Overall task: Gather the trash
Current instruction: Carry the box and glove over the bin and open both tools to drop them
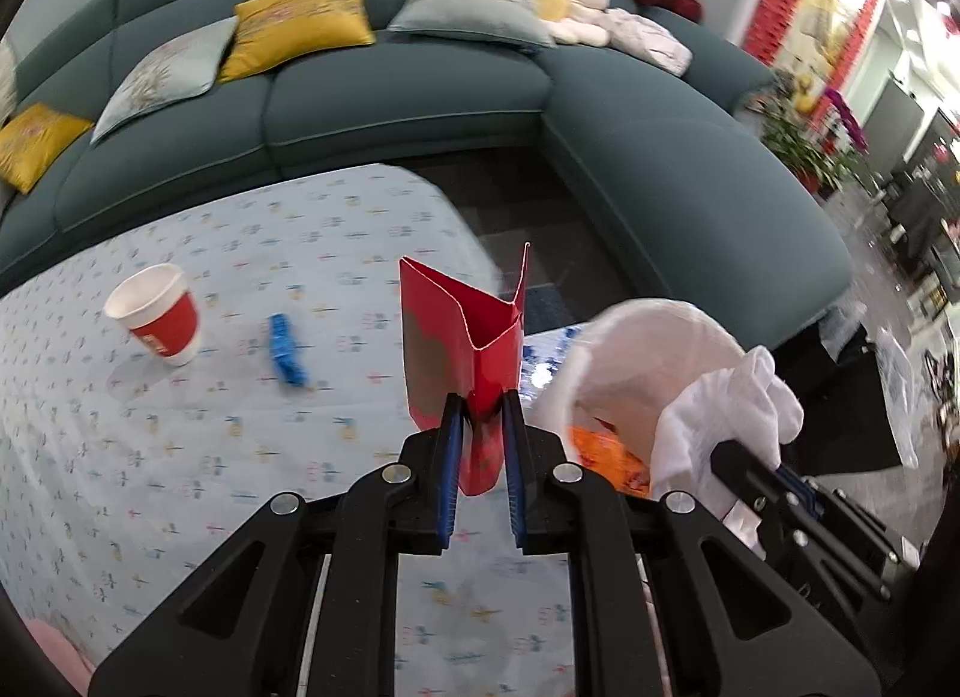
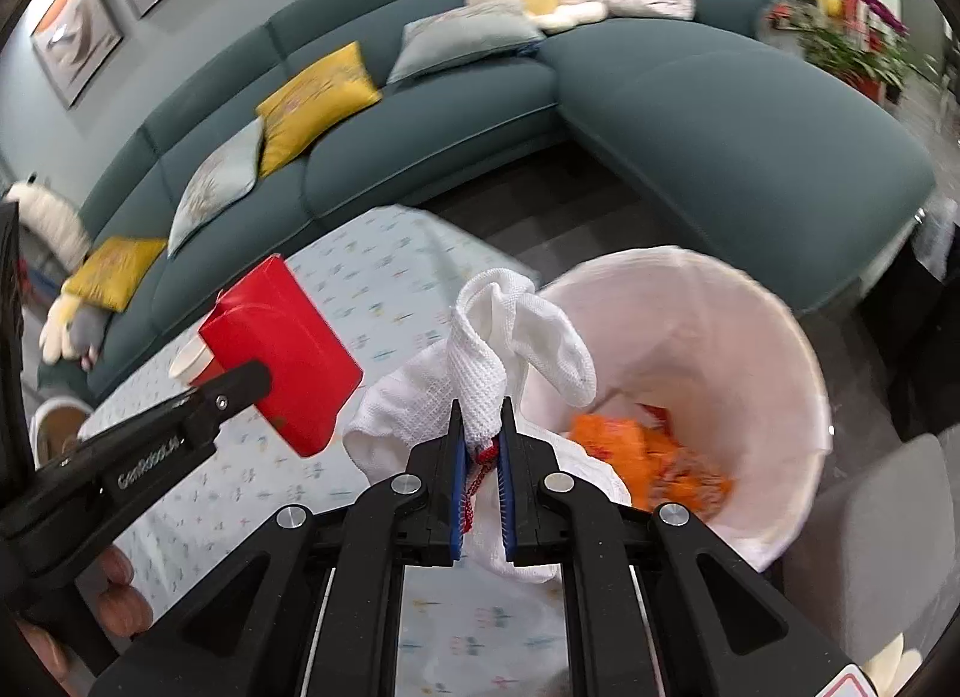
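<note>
A: Where's the trash?
B: Beside the white bin (image 2: 798,349). Left gripper (image 1: 483,433) pinches a red carton (image 1: 462,337), light and bendy. Right gripper (image 2: 480,445) pinches a soft white cloth (image 2: 480,361); both hold the bottom end

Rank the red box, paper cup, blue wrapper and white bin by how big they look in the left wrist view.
1. White bin, though partly hidden by the white cloth.
2. Red box, enlarged by sitting right in the left gripper.
3. Paper cup.
4. Blue wrapper.
</note>
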The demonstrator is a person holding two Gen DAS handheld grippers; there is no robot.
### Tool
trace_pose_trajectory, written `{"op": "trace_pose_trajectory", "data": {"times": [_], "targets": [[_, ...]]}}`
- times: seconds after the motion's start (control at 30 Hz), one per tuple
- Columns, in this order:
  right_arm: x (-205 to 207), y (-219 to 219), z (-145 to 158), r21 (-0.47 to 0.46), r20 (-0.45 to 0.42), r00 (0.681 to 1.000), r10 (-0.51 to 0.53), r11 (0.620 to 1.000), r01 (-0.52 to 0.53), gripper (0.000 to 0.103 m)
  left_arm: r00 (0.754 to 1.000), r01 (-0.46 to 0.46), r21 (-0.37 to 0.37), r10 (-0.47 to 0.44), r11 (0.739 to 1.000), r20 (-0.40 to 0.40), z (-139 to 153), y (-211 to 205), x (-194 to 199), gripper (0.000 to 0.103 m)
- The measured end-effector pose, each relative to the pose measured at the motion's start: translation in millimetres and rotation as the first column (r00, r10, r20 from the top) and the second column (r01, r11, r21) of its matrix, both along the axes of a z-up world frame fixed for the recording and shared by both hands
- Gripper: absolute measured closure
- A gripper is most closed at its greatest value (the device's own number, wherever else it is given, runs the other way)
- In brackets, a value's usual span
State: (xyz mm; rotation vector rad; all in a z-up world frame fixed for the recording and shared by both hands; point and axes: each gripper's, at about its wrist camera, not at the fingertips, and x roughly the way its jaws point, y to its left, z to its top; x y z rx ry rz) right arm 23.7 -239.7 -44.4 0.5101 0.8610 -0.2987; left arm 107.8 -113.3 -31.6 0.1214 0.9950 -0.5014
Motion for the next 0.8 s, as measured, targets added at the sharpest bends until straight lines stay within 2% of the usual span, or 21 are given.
{"op": "trace_pose_trajectory", "data": {"times": [0.3, 0.47, 0.8], "targets": [[-39.8, -49.0, -0.3, -0.003, 0.004, 0.995, -0.096, 0.995, 0.096, 0.094, 0.994, 0.111, -0.006, -0.111, 0.994, -0.015, 1.5, -52.1, -30.8, 0.09], [-48.2, -67.3, -5.5, -0.005, -0.001, 0.992, -0.124, 0.992, 0.124, 0.094, 0.987, 0.158, 0.008, -0.158, 0.987, -0.026, -4.2, -76.8, -41.6, 0.089], [-50.1, -77.9, -12.7, 0.004, 0.002, 0.99, -0.139, 0.99, 0.139, 0.094, 0.983, 0.177, 0.021, -0.176, 0.984, -0.041, -11.6, -94.1, -44.8, 0.087]]}}
